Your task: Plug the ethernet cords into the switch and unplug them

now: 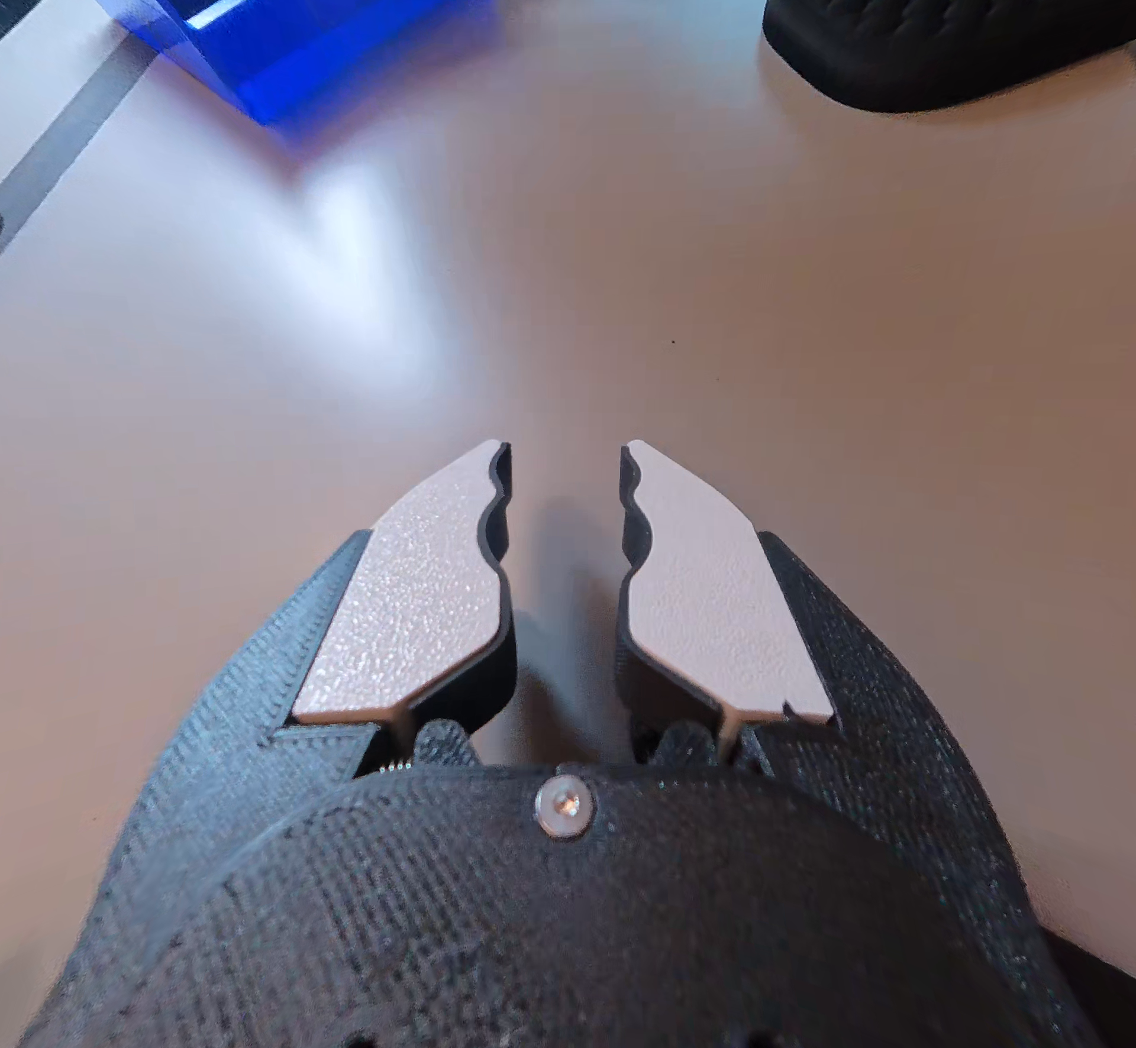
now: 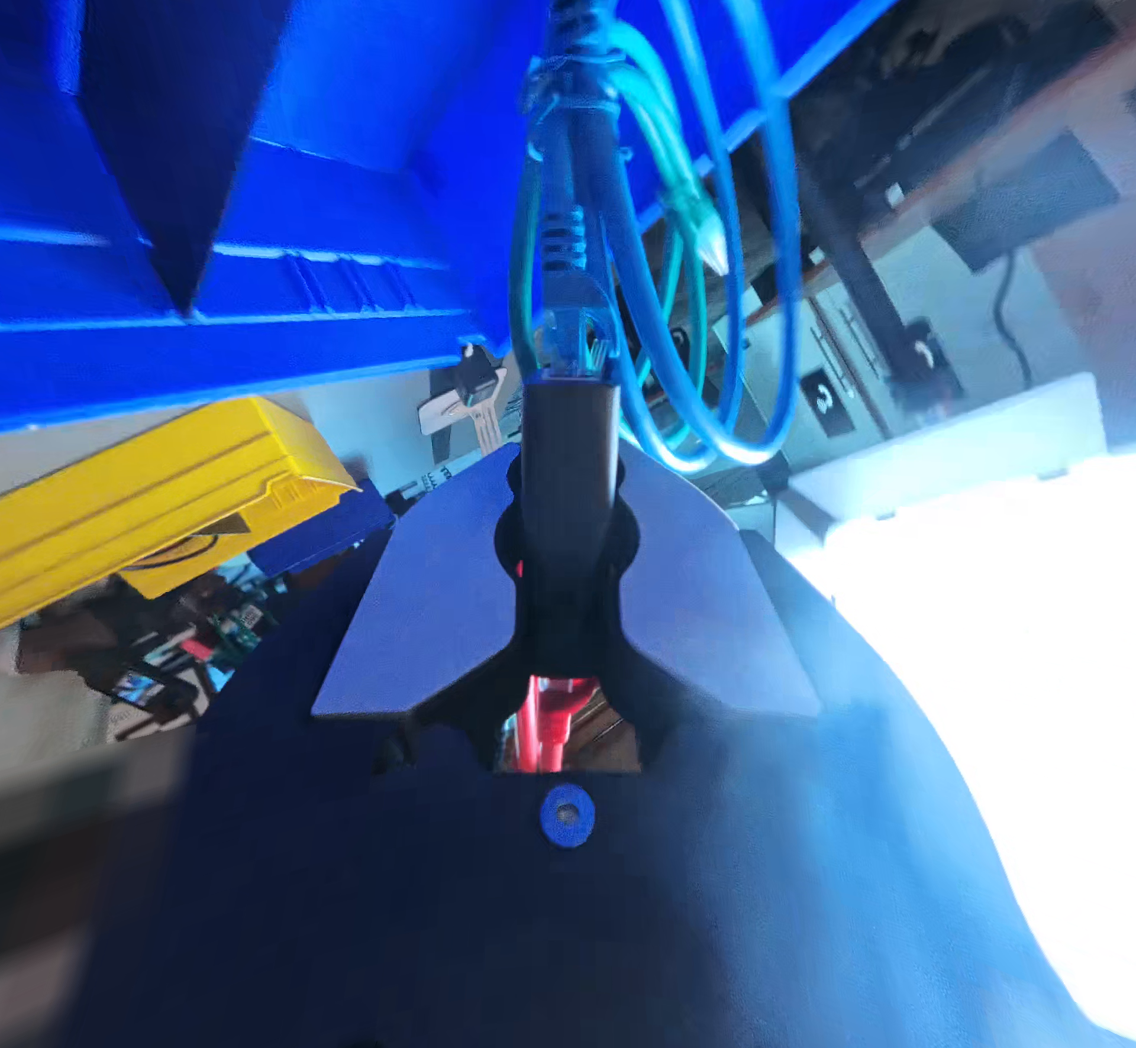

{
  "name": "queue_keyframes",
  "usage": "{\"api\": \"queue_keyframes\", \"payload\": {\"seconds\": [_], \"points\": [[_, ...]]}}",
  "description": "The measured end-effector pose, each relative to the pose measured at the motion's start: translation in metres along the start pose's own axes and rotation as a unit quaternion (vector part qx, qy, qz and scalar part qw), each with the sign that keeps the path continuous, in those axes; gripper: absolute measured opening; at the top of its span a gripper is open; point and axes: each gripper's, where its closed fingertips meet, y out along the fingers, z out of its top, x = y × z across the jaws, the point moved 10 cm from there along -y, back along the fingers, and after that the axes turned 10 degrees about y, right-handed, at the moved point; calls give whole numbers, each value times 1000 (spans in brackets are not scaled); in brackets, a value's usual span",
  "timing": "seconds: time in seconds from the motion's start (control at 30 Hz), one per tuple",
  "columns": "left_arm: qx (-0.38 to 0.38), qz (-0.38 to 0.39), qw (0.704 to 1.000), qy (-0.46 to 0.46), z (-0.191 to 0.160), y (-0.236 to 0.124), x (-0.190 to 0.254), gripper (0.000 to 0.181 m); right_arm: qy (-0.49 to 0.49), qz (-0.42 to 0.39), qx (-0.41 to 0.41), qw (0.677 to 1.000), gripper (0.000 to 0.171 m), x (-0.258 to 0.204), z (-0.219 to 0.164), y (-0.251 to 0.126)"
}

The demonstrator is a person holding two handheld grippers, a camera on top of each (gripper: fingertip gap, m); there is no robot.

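In the right wrist view my right gripper [image 2: 568, 459] is shut on a dark slab, the switch [image 2: 568, 422], seen edge-on and held up in the air. A blue ethernet cord [image 2: 562, 256] is plugged into its far end, and its cable loops [image 2: 781, 281] hang to the right. A green cord [image 2: 682, 189] with a loose clear plug dangles among the loops. A red cord [image 2: 547, 730] shows between the finger bases. In the left wrist view my left gripper [image 1: 564, 453] is open and empty, low over the pale table [image 1: 676, 281].
A blue bin [image 1: 276, 17] stands at the table's far left and fills the upper right wrist view [image 2: 307, 97]. A black ribbed object [image 1: 959, 4] lies at the far right. A yellow bin [image 2: 153, 496] and cluttered shelves are behind. A dark seam [image 1: 67, 140] crosses the table's left. Across from one pair of fingers to the other is roughly 50 centimetres. To the dark seam [image 1: 67, 140]: right tips about 30 centimetres, left tips about 40 centimetres.
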Motion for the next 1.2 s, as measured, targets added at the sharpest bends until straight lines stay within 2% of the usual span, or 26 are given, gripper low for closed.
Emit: {"api": "queue_keyframes", "payload": {"seconds": [0.13,0.27,0.37,0.5,0.63,0.8,1.0,1.2], "points": [[5,-14,1000,-3,2,1,2,32,-46,11,29,998,22,-9,40,13],[-1,-26,1000,-5,0,4,4,32,-70,32,34,996,23,-8,43,18],[-2,-31,999,-9,0,4,5,32,-55,111,58,991,23,-4,38,14],[-9,-37,999,-6,0,5,6,31,30,261,120,957,23,4,34,9],[-14,-43,999,-4,-1,7,7,31,41,301,144,942,22,-2,39,25],[-18,-47,999,-6,-1,8,7,30,-7,279,113,954,22,-15,51,36],[-17,-45,999,-5,-1,8,7,30,7,240,87,967,23,-20,51,30],[-18,-43,999,-2,-1,8,8,30,82,191,160,965,31,-15,36,3]]}}
